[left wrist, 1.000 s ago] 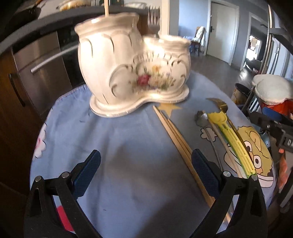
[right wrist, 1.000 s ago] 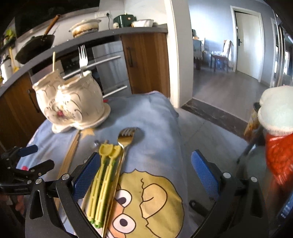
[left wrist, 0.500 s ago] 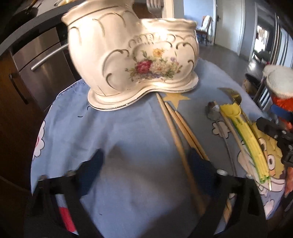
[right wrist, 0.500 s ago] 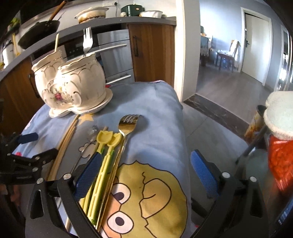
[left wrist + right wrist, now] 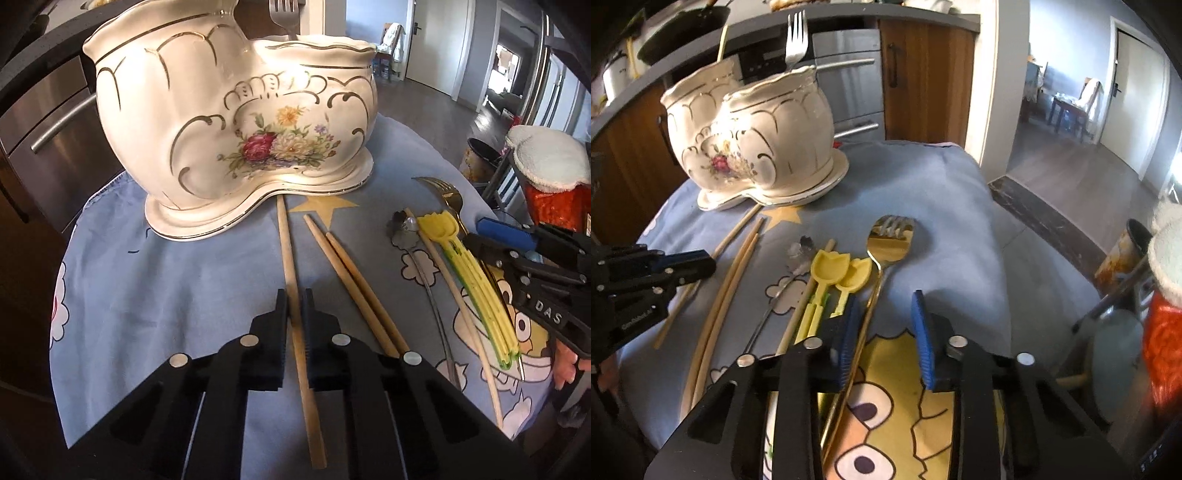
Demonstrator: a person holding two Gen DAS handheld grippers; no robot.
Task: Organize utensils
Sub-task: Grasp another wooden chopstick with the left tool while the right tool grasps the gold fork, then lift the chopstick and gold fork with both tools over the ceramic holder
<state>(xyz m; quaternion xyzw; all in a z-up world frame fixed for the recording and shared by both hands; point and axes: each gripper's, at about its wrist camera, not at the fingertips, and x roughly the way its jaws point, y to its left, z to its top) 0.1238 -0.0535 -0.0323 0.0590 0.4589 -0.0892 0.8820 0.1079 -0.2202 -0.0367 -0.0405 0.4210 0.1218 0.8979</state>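
While clamped on a wooden chopstick (image 5: 291, 280), the left hand-held gripper (image 5: 294, 306); right hand-held gripper (image 5: 884, 325) half-spread astride gold fork (image 5: 882, 254).

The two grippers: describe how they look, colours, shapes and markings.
Both the left gripper and the right gripper have angular black frames with round silver fasteners. The ribbed fingers have blue pads. White lettering marks the side of each body. No cables or sleeves show.

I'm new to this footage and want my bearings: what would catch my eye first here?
The big white ceramic holder with painted flowers stands at the back of the blue cloth, a silver fork upright in it. In front, the left gripper is shut on a wooden chopstick, while the right gripper straddles the gold fork.
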